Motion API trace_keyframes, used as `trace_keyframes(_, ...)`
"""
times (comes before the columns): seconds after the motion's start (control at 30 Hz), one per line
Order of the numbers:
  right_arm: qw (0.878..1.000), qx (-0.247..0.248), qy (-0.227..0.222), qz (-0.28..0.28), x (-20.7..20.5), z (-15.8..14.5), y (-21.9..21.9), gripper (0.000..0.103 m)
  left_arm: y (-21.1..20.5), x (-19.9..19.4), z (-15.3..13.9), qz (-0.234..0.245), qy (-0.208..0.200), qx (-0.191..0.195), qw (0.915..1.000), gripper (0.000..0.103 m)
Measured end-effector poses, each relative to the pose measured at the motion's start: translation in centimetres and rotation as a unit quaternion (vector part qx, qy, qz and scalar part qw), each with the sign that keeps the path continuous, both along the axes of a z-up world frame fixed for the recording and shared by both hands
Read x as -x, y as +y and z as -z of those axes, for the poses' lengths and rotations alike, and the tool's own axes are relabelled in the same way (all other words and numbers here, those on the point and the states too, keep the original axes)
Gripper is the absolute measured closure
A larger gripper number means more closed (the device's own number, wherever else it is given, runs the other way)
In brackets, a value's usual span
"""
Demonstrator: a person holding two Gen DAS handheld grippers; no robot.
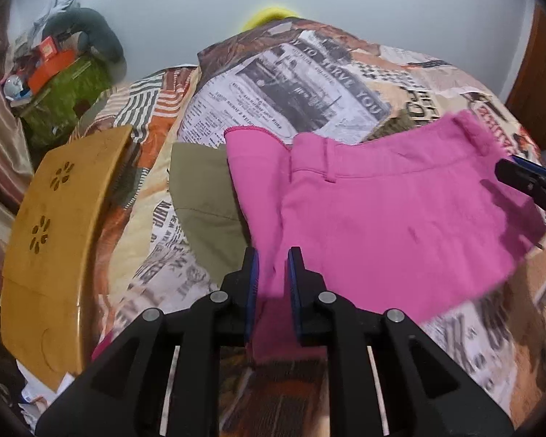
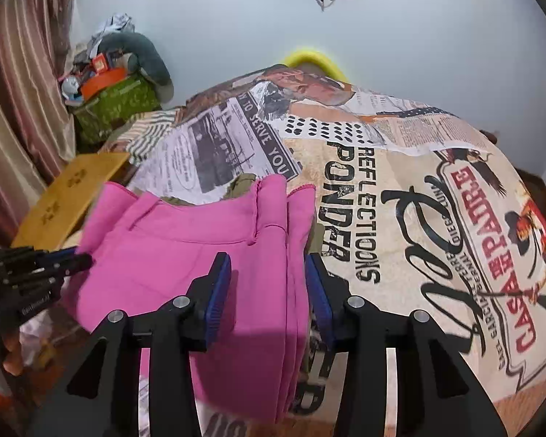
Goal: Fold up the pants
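Left gripper [image 1: 273, 284]: jaws are set narrowly apart, a fold of pink cloth seen between the blue pads; whether the pads press on it cannot be told.
Right gripper [image 2: 267, 291]: jaws are held wider, the edge of the folded cloth lying between them – the right pad stands clear of it, the left pad [image 2: 218, 291] is beside it.
Pants [image 1: 382, 211]: pink, laid folded on the bed, waistband and belt loop turned to the far side; a gripper is placed at each end.
Olive garment [image 1: 207, 196]: partly covered by the pants, its left part showing.
Bedspread [image 2: 400, 189]: printed with newspaper pictures and large lettering – spread under both garments.
Wooden board [image 1: 54, 240]: pierced with flower cut-outs, set at the bed's left edge.
Green box [image 2: 116, 109]: piled with clutter, placed by the wall near the striped curtain [image 2: 18, 109].
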State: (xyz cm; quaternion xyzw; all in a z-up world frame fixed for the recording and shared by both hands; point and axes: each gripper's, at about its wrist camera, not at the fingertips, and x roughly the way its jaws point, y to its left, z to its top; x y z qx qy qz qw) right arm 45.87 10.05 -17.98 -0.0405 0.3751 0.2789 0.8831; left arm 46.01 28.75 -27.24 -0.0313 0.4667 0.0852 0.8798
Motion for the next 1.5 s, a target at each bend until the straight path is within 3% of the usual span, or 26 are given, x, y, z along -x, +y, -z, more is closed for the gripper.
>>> trace_keyframes(0.2,1.0,-0.021,-0.017,-0.01,3.3,-4.2,-1.2,0.064,-1.5,4.5,-6.1,0.014,-0.039,0.0,0.9992,0.086)
trace_keyframes(0.37,0.996,-0.04,-0.072,-0.026,8.0,-9.8,-2.4,0.064,-3.0,9.3,-13.3,0.017,-0.1,0.001,0.9948,0.085)
trace_keyframes(0.5,0.991,-0.061,-0.116,-0.039,12.6,-14.5,-3.8,0.064,-4.5,13.5,-18.3,0.015,-0.152,0.001,0.9882,0.074)
trace_keyframes(0.77,0.971,-0.143,-0.184,-0.058,22.6,-21.2,-8.0,0.064,-8.8,24.5,-26.7,0.02,-0.267,-0.005,0.9633,0.071)
trace_keyframes(1.0,0.95,-0.175,-0.252,-0.062,31.0,-24.0,-10.4,0.064,-12.9,33.3,-30.5,0.034,-0.339,-0.021,0.9398,0.071)
trace_keyframes(1.1,0.941,-0.182,-0.277,-0.064,34.0,-24.6,-11.2,0.064,-14.6,36.5,-31.0,0.031,-0.365,-0.038,0.9297,0.063)
trace_keyframes(1.33,0.927,-0.186,-0.321,-0.062,38.4,-24.8,-12.0,0.063,-17.5,42.7,-31.4,0.02,-0.415,-0.071,0.907,0.032)
trace_keyframes(1.37,0.926,-0.188,-0.322,-0.062,38.7,-24.8,-12.2,0.06,-17.7,43.3,-31.4,0.017,-0.419,-0.071,0.9048,0.024)
trace_keyframes(1.43,0.924,-0.195,-0.325,-0.057,38.8,-24.8,-12.3,0.037,-17.8,44.5,-31.6,0.014,-0.43,-0.067,0.9004,0.013)
trace_keyframes(1.5,0.919,-0.202,-0.334,-0.049,39.2,-24.7,-12.5,0.029,-17.8,45.4,-31.7,0.01,-0.44,-0.064,0.8958,0.006)
